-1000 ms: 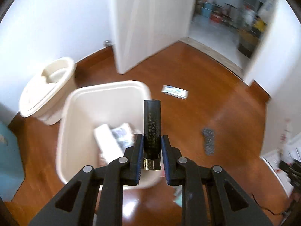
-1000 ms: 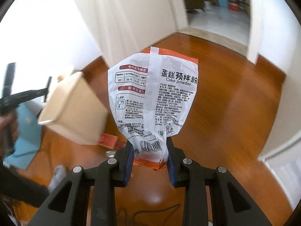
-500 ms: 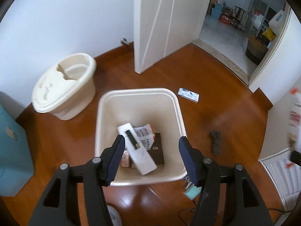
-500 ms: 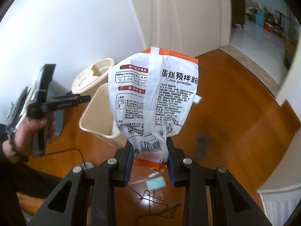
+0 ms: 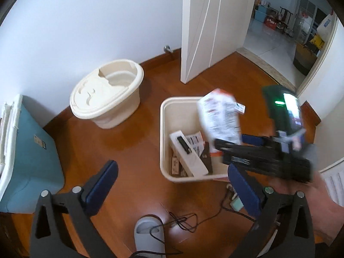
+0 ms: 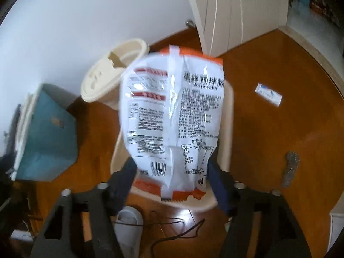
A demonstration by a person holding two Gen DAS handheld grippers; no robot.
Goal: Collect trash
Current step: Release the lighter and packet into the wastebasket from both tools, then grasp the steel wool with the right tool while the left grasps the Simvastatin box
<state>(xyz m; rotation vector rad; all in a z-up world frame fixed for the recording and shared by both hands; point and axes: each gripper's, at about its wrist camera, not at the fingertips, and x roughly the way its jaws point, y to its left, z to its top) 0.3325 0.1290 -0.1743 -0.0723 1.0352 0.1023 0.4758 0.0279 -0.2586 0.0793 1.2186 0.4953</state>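
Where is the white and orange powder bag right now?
In both views the powder bag hangs over the cream bin, between the opening jaws of the right gripper.

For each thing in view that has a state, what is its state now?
Left hand-held gripper: opening, empty.
Right hand-held gripper: opening, bag between its pads.
Bag: above the bin.
Bin: uncovered, partly filled.
Door: open.
Blue packet: on the floor.

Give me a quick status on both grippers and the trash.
Left gripper empty, opening. Right gripper opening, white-and-orange cake powder bag between its jaws over the cream square plastic bin. Nothing in the way.
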